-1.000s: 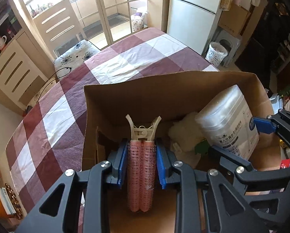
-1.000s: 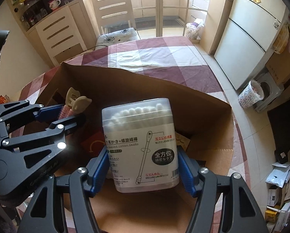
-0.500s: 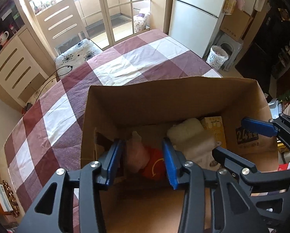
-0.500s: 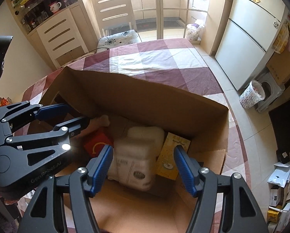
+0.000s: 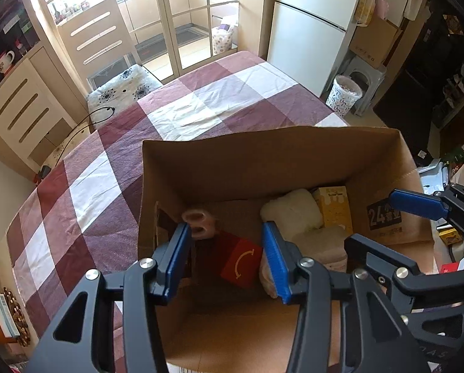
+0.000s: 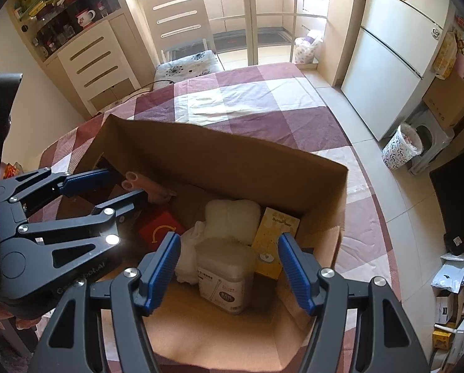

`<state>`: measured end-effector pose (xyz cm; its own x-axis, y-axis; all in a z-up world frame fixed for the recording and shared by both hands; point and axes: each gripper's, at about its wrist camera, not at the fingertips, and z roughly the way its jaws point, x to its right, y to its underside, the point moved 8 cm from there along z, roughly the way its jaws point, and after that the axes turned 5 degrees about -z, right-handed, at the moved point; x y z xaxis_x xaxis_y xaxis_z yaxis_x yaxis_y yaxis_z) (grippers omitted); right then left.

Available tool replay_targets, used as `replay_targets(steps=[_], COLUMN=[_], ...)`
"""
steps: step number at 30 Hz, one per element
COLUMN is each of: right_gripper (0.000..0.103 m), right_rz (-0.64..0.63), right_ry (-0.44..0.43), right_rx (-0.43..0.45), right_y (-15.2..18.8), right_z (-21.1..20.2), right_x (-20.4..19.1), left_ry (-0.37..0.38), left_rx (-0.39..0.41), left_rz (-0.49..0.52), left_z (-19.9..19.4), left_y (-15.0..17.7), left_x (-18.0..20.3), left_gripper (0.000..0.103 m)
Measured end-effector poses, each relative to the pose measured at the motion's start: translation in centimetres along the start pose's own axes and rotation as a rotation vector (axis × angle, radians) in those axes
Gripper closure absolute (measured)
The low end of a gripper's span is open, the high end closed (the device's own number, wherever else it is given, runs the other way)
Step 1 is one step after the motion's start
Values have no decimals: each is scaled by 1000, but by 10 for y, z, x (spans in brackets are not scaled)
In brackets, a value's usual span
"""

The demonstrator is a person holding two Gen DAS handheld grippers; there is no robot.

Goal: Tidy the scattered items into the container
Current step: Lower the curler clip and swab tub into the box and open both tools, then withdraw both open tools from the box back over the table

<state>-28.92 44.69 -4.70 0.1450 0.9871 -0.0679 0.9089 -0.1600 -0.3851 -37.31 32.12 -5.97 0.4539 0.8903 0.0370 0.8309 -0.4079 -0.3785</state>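
Two hand-held grippers are hovering over an open cardboard box (image 5: 263,161) that is sitting on a table covered by a maroon-and-white checked tablecloth (image 5: 182,112).

The left gripper (image 5: 225,258) is pointing steeply down into the box with its blue pads parted and nothing between them; its jaws have just been opening. A second ago those pads were clamped on a pink hair roller (image 5: 197,223), held upright above the box. Now the roller is lying inside, at the box's left side, leaning against the wall beside a red carton (image 5: 241,261).

The right gripper (image 6: 229,270) is also standing open and empty, its pads set wide apart. A second ago it was carrying a clear tub of cotton swabs (image 6: 224,275) (printed label facing the camera). That tub is now resting on the box floor directly below the open pads, touching neither of them.

Around the tub, a fluffy white bundle (image 6: 232,220) is lying just behind it, and a yellow packet (image 6: 275,236) is leaning near the right wall.

Beyond the table, a white chair (image 6: 182,25) and a white refrigerator (image 6: 393,62) are standing in the room.
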Motion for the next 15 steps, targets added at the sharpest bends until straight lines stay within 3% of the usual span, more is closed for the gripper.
replay_targets(steps=[15], right_gripper=[36], right_rz=[6], right_ry=[1], right_rx=[7], right_y=[25], right_z=[-41], right_x=[-6], left_ry=[11], left_rx=[53], left_rz=[-28], left_z=[-53], left_y=[22], left_x=[11], left_gripper=[54])
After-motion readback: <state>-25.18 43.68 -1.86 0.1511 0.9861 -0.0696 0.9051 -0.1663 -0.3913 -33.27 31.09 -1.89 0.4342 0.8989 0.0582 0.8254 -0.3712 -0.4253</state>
